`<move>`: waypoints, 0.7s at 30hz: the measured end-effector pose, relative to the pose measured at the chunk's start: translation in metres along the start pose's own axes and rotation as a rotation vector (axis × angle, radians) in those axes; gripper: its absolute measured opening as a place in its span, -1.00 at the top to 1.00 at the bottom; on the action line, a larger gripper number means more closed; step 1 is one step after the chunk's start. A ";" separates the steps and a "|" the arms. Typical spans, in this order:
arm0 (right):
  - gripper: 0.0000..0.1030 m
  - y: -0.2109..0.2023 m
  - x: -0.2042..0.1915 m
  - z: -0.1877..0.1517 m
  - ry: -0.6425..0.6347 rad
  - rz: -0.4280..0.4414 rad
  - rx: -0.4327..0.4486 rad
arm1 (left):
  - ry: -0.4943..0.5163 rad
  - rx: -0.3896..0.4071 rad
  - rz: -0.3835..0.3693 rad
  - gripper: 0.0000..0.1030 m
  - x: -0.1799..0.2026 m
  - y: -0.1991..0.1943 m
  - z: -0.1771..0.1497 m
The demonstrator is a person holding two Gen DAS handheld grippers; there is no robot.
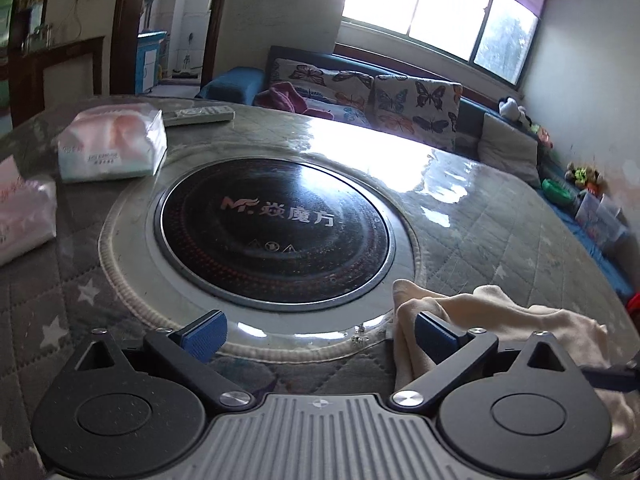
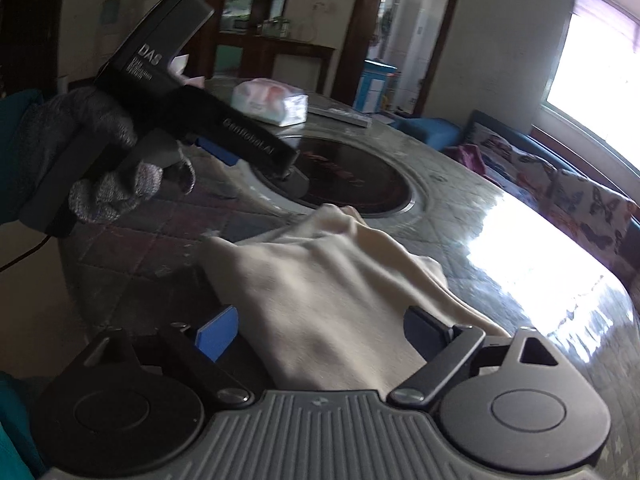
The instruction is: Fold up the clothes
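Cloth (image 2: 320,280), cream and soft, lies rumpled on the table (image 1: 460,216) just beside the round black hob (image 1: 276,228), on its near side, one fold reaching the hob's pale surround. It looks light and limp, likely to sag and slide on the glossy table cover, so a single hold would let it droop; I judge the best holds are two corners or an edge, one for each gripper, where the fabric is thin enough to pinch.

The right gripper (image 2: 324,334) stands wide, with cloth lying between its blue pads (image 2: 218,338) but not pinched. The left gripper (image 1: 320,334) is also wide and empty; its right finger sits against the cloth's edge, its left over the hob's rim.

The hob reads "M" followed by Chinese characters, with warning triangles beneath. Seen from the right wrist, the left tool's body carries "DAS" and "GenRobot.AI", held in a grey knit glove (image 2: 100,160). Beyond the hob, a tissue pack (image 1: 112,144) bears small print too fine to read.
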State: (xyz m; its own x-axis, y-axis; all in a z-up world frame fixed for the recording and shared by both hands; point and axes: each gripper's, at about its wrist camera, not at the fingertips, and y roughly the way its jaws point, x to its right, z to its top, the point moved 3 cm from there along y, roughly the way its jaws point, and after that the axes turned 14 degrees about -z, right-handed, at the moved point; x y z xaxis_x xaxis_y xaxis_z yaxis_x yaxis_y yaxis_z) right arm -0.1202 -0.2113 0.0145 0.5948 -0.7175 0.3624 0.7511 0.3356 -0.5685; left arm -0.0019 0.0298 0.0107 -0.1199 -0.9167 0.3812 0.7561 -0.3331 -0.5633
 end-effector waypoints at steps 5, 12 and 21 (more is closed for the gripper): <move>-0.51 0.008 -0.026 0.010 -0.098 0.050 0.015 | -0.052 -0.012 -0.046 -0.58 -0.005 -0.005 -0.007; -0.07 0.022 -0.050 0.017 -0.192 0.087 0.016 | -0.129 -0.033 -0.143 -0.48 -0.004 -0.007 -0.016; 0.76 0.025 -0.033 0.022 -0.085 0.095 0.030 | -0.289 -0.010 -0.232 -0.68 -0.006 -0.006 -0.018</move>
State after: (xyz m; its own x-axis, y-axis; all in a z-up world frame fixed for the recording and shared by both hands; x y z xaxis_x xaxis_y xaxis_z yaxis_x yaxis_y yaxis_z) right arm -0.1150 -0.1654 0.0048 0.6852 -0.6275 0.3699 0.6975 0.4190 -0.5813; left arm -0.0172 0.0330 -0.0018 -0.0998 -0.7169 0.6900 0.7233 -0.5285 -0.4445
